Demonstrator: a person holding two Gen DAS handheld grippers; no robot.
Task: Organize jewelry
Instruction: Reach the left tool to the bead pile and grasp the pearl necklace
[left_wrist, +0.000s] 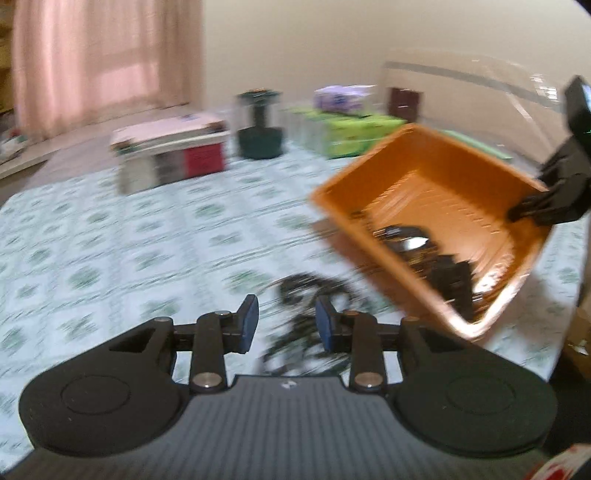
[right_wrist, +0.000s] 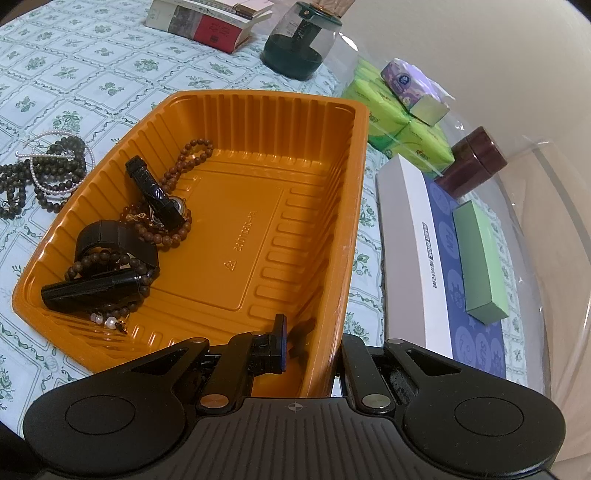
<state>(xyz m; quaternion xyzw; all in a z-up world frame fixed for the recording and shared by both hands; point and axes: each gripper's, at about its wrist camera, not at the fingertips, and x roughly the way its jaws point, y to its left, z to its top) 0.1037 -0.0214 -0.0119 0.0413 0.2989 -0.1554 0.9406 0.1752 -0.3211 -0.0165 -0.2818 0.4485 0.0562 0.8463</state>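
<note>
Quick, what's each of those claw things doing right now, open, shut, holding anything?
Left gripper: open, nothing between its pads, above the dark bead strands.
Right gripper: shut on the wall of the orange tray.

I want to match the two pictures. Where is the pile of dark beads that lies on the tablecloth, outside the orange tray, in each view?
Left wrist view: the dark beads, blurred, lie low in the centre, just ahead of the open left gripper.
Right wrist view: they lie at the left edge, with a pearl strand among them.
Shared landmark: the orange tray, beside the pile in both.
</note>
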